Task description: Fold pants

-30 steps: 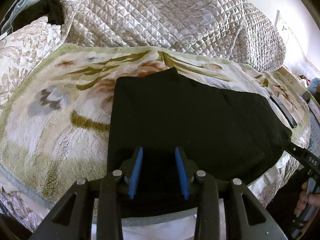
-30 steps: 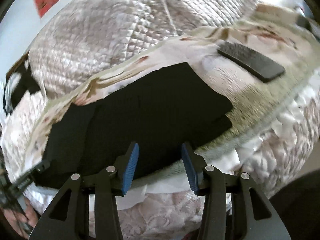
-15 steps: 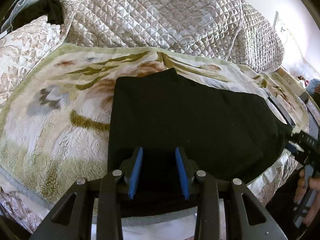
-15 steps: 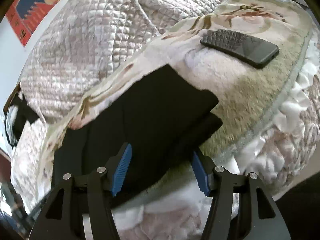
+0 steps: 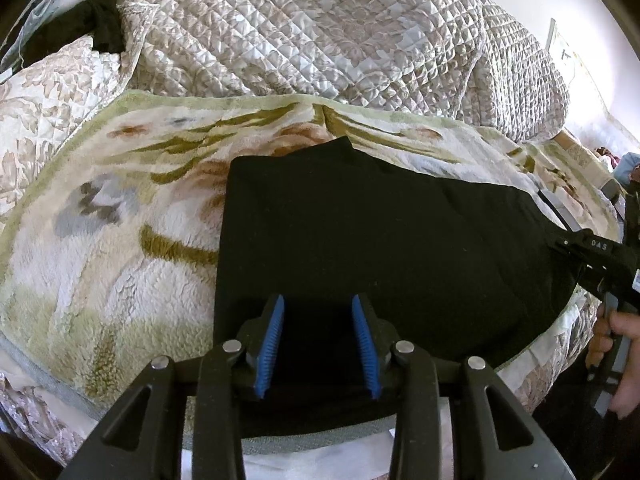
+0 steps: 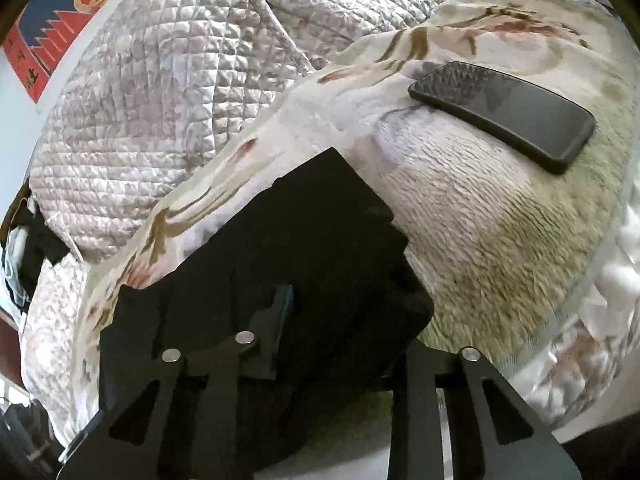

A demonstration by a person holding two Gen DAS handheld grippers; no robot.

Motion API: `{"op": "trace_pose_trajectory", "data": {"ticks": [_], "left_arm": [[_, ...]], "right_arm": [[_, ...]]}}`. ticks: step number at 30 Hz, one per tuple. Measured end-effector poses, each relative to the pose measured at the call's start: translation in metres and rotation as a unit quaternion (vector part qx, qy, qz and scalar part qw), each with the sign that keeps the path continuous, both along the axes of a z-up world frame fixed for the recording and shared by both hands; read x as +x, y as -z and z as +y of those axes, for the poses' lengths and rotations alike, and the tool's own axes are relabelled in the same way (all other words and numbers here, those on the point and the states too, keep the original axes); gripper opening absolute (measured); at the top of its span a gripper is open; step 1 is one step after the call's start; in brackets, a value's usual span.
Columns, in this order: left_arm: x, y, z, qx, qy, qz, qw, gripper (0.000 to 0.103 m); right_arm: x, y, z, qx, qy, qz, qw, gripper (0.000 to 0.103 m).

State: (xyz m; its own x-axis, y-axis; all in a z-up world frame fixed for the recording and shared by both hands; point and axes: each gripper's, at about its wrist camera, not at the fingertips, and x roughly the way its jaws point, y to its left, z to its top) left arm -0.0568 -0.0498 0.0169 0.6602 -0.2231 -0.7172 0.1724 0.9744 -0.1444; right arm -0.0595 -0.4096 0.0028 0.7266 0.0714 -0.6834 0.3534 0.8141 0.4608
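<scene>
Folded black pants (image 5: 380, 248) lie flat on a floral blanket (image 5: 100, 240) on the bed. My left gripper (image 5: 318, 340) hovers over their near edge, blue pads apart with only dark cloth showing below the gap. My right gripper (image 6: 340, 312) is at the pants' right end (image 6: 320, 220), and its jaws are closing with bunched black fabric between them. That fabric hides its right pad; the left blue pad (image 6: 285, 308) still shows. In the left wrist view the right gripper (image 5: 568, 245) touches the pants' right edge, with a person's hand (image 5: 616, 344) behind it.
A dark phone (image 6: 504, 112) lies on the blanket just right of the pants. A rumpled quilted bedspread (image 5: 320, 32) is piled behind. Dark clothes (image 5: 100, 28) sit at the far left. The bed's frilled edge drops off close in front of both grippers.
My right gripper has slid in over the pants' right end, spread wide, then narrowed around the cloth, which now bunches between its fingers. The left gripper and the rest of the pants have not moved.
</scene>
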Motion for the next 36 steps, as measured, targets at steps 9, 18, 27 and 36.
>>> {"op": "trace_pose_trajectory", "data": {"ticks": [9, 18, 27, 36], "left_arm": [[0.001, -0.011, 0.010, -0.005, -0.025, -0.011, 0.9996, 0.038], [0.001, -0.018, 0.050, -0.015, -0.090, -0.016, 0.9957, 0.038], [-0.004, -0.012, 0.099, -0.035, -0.160, -0.003, 0.9865, 0.038], [-0.007, -0.015, 0.110, -0.055, -0.170, -0.008, 0.9839, 0.038]], "right_arm": [[0.002, -0.061, 0.046, -0.032, -0.077, -0.063, 0.995, 0.021], [0.024, -0.095, 0.168, -0.052, -0.251, -0.106, 0.961, 0.021], [0.042, -0.018, 0.261, -0.071, -0.373, -0.029, 0.925, 0.022], [0.037, -0.039, 0.284, -0.114, -0.375, -0.043, 0.919, 0.022]]}}
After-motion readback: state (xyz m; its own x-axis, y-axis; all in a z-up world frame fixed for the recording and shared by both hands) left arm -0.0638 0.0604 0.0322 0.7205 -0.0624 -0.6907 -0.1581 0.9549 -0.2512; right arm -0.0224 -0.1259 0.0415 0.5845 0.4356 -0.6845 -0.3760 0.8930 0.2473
